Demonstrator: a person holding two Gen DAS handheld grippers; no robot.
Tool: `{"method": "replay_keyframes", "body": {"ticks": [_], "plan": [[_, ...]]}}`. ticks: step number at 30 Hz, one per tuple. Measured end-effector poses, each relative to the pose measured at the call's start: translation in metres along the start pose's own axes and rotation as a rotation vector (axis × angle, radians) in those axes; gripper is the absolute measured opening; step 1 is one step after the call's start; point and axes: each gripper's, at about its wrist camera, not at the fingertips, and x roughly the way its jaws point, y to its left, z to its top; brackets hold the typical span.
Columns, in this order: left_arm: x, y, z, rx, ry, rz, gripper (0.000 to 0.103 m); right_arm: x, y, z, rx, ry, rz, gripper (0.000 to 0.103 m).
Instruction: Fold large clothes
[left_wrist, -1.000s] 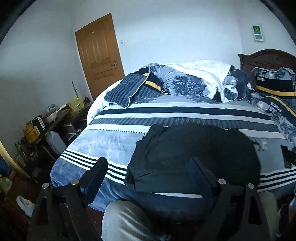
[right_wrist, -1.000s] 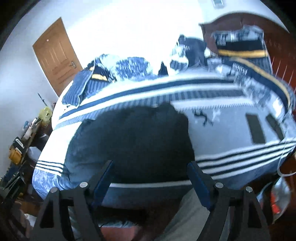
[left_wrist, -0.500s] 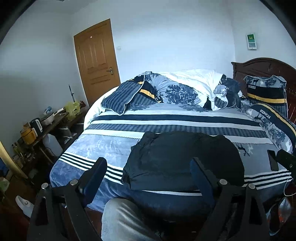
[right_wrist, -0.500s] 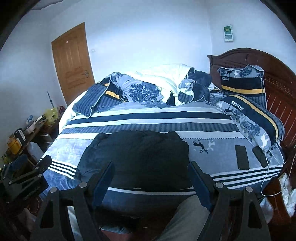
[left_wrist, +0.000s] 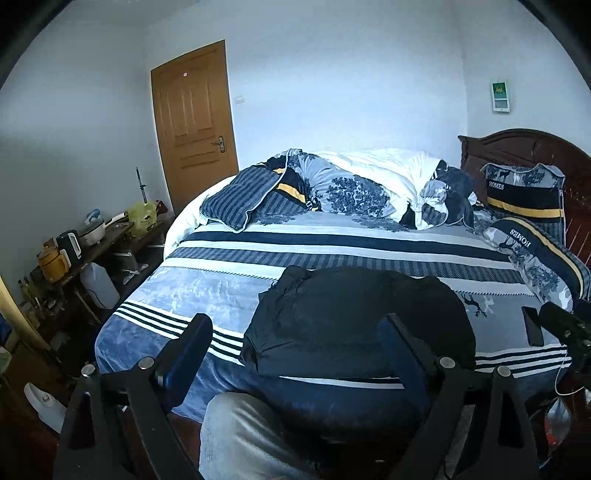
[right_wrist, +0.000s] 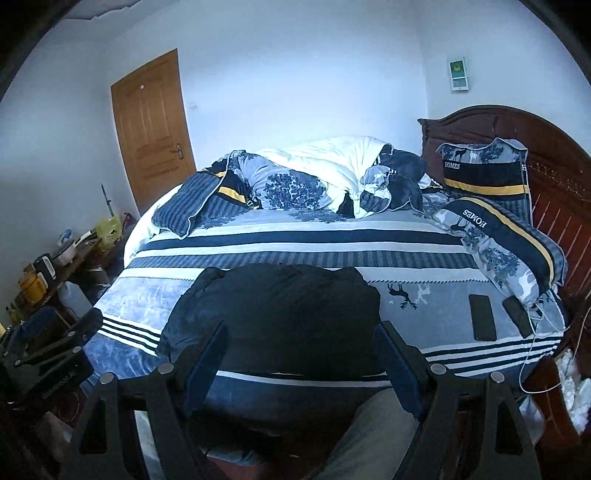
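Right wrist view: both grippers are drawn back and up from the bed (right_wrist: 424, 258), right gripper (right_wrist: 301, 354) and left gripper (left_wrist: 295, 350) spread wide, empty. Dark garment (right_wrist: 280, 310) is left folded just ahead; the fold looks finished.

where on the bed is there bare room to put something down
Free: the pale blue blanket patch left of the folded black garment, and the grey strip between it and the two black phones. Crowded: the heaped quilt and the striped pillows by the headboard.
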Motion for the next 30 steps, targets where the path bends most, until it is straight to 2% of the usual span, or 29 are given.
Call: {"method": "replay_keyframes", "body": {"ticks": [18, 30], "plan": [[0.006, -0.004, 0.0, -0.011, 0.019, -0.038, 0.093, 0.009, 0.002, -0.004, -0.015, 0.025, -0.027, 0.083], [0.01, -0.009, -0.001, 0.001, 0.031, -0.034, 0.093, 0.015, 0.0, -0.003, -0.012, 0.034, -0.034, 0.083]]}}
